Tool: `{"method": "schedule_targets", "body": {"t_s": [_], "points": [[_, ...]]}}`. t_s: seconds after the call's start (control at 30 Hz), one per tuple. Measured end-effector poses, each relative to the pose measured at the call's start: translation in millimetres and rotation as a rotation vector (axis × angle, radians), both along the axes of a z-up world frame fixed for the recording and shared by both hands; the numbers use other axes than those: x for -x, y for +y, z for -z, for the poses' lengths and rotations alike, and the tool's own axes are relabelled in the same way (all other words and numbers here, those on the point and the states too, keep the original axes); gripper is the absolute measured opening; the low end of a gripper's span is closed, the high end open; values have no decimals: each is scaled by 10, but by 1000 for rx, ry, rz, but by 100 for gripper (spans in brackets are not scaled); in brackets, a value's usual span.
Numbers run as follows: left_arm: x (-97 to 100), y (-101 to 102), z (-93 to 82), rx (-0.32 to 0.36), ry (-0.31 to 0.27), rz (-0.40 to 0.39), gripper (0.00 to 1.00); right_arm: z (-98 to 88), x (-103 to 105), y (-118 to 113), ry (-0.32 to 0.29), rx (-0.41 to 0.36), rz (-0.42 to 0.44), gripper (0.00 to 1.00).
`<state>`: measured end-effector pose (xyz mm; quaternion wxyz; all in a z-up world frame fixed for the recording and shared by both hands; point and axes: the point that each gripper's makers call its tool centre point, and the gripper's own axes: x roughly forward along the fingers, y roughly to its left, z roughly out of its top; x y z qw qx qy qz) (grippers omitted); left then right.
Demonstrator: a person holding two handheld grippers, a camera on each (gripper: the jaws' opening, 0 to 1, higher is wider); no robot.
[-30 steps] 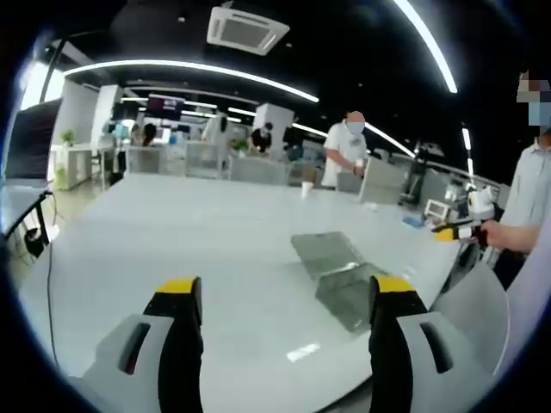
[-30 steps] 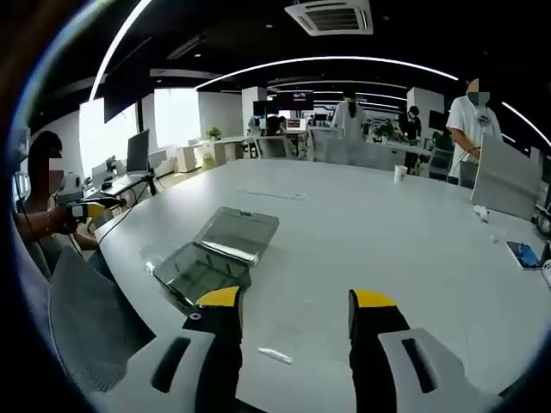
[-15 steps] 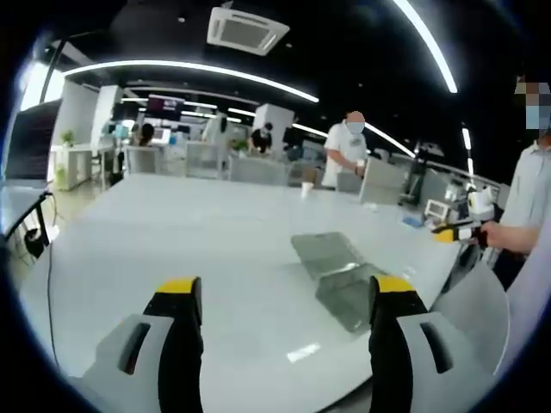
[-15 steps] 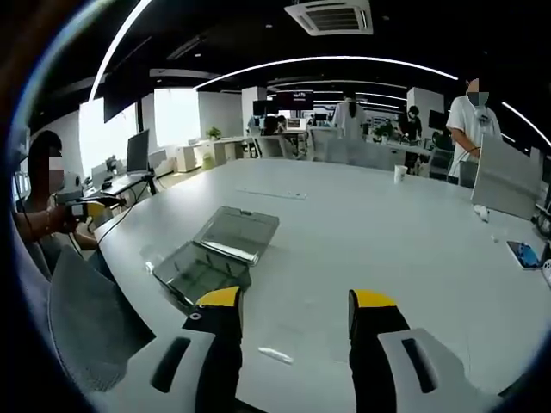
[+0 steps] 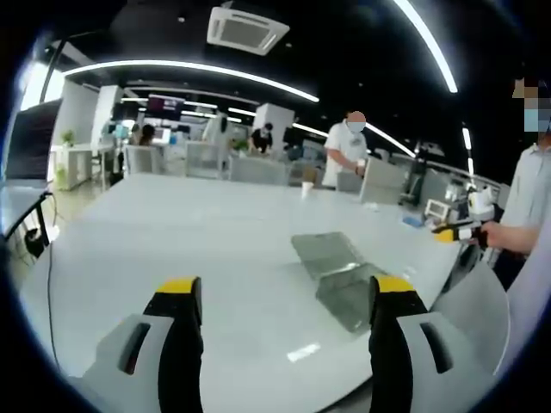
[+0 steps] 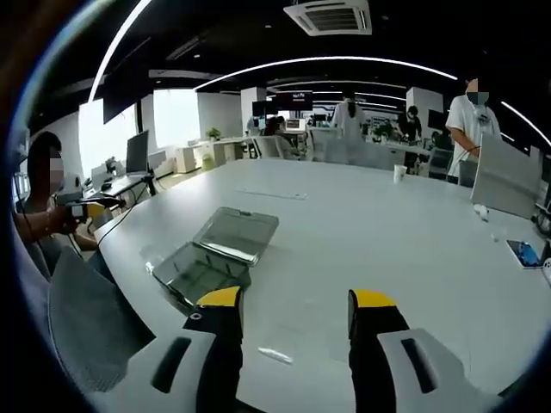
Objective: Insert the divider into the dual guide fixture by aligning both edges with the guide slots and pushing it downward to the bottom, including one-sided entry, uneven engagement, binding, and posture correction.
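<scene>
Pale table (image 5: 198, 224) (image 6: 379, 224) stretching across an open office, its near edge cut off under both cameras.

Clear case (image 5: 337, 271) (image 6: 215, 254) lying open and flat on the table: two hinged halves, a lighter one farther off and a darker, tinted one nearer. Right of centre in the left gripper view, near the table's edge; left of centre in the right gripper view. Contents hard to make out through the glare; divider and guide slots not distinguishable, impossible to tell whether this case is the fixture.

Left hand-held gripper (image 5: 287, 297) held above the table, jaws spread wide, nothing between the yellow tips. Near corner of the case partly hidden behind its right jaw. Right hand-held gripper (image 6: 293, 310) likewise wide and empty, above the table, with the dark half's near edge tucked behind its left jaw.

Standing person (image 5: 347, 151) (image 6: 476, 116) in a white shirt beyond the far side of the table. Seated person (image 5: 525, 206) (image 6: 43, 215) beside the table, cut off at the frame's side in each view, holding a small yellow-tipped device.

Paper cup (image 5: 306, 188) (image 6: 400, 174) far across the table. Small pale scrap (image 5: 304, 352) (image 6: 275, 354) on the table between each pair of jaws, too blurred to identify. In the right gripper view alone, a phone (image 6: 523, 253) at the table's right side.
</scene>
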<state>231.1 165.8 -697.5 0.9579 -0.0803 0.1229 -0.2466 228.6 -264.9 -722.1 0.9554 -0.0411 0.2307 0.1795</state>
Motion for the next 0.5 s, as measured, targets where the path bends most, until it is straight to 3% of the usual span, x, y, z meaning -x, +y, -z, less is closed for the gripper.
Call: {"method": "schedule_targets", "body": {"t_s": [0.5], "points": [[-3,1,-6,0,-3,-1,78,2,8,17,0,-5,0,45]]}}
